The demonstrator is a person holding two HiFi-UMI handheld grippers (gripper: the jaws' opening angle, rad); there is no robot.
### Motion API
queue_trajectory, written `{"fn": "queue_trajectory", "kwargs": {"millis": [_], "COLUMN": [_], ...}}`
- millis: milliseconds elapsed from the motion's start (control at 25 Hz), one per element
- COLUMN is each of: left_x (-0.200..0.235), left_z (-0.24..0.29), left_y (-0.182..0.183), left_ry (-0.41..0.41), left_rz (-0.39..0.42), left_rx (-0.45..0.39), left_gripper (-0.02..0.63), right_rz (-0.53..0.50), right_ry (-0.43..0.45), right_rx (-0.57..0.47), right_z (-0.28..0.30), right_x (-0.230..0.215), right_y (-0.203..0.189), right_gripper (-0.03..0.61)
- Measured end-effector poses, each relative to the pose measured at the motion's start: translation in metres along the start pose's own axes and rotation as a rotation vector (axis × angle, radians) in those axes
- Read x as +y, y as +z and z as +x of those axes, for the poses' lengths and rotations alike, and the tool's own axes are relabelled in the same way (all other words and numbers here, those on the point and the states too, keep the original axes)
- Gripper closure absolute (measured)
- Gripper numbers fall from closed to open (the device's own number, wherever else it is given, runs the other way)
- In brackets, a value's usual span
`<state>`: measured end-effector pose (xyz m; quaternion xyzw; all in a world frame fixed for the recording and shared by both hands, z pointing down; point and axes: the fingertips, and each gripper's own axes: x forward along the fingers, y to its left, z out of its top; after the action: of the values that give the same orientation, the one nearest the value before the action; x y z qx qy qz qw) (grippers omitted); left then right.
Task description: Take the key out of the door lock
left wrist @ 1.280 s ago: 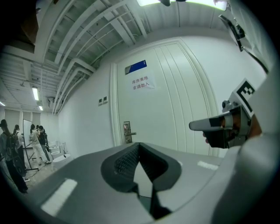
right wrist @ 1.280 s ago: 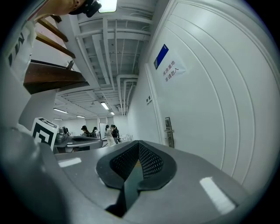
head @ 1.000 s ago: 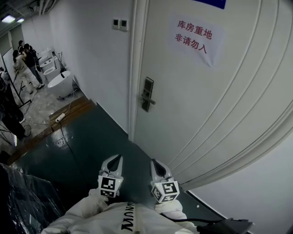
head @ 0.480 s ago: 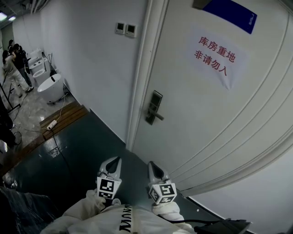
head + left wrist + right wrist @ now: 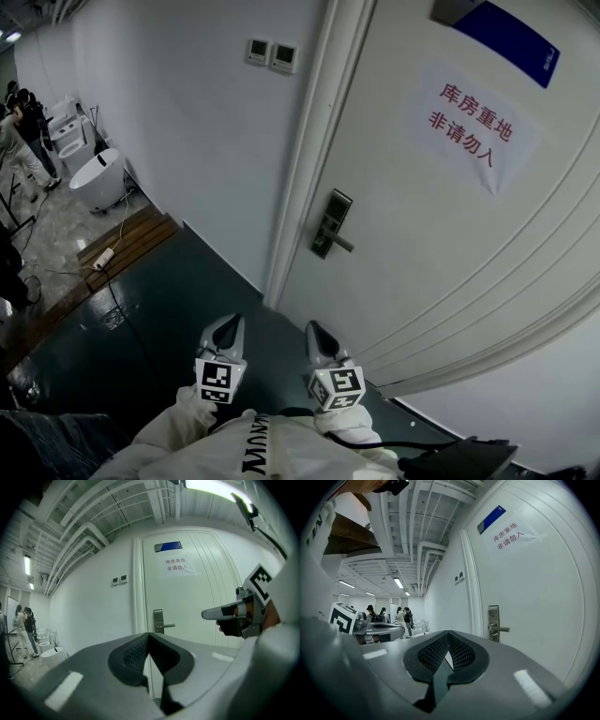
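Both tongs, left gripper (image 5: 228, 325) and right gripper (image 5: 317, 331), are closed and empty, now nearer the door lock (image 5: 330, 223) yet still well short.

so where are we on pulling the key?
Done: nothing visible. In hand: left gripper and right gripper, jaws together and empty, point at the door, well short of its lock. Left: reach the lock, grip the key, pull it; key too small to see.

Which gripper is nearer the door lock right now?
Right. The right gripper sits almost straight below the door lock in the head view, well short of it; the left gripper is farther off to the left.
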<state>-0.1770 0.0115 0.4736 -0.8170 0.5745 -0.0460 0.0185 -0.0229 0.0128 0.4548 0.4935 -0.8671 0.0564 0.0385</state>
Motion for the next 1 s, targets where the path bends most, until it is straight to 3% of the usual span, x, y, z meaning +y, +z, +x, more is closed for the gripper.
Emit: {"fn": "queue_trajectory", "kwargs": {"millis": [360, 640, 1000], "left_x": [0.007, 0.014, 0.012], "left_z": [0.045, 0.112, 0.205], "left_y": [-0.007, -0.010, 0.010], "left_ry": [-0.033, -0.041, -0.088], "left_rz": [0.001, 0.015, 0.052], "left_rx": [0.028, 0.053, 0.050], "left_gripper": [0.614, 0.614, 0.614], "right_rz": [0.031, 0.043, 0.056], "right_ry": [-0.036, -0.042, -0.084], "right_rx": [0.014, 0.004, -0.025], "right_z": [0.031, 0.085, 0.141], "right_x": [-0.031, -0.080, -0.149], "right_y": [-0.009, -0.006, 0.015], "right_gripper": [0.581, 0.581, 0.581]}}
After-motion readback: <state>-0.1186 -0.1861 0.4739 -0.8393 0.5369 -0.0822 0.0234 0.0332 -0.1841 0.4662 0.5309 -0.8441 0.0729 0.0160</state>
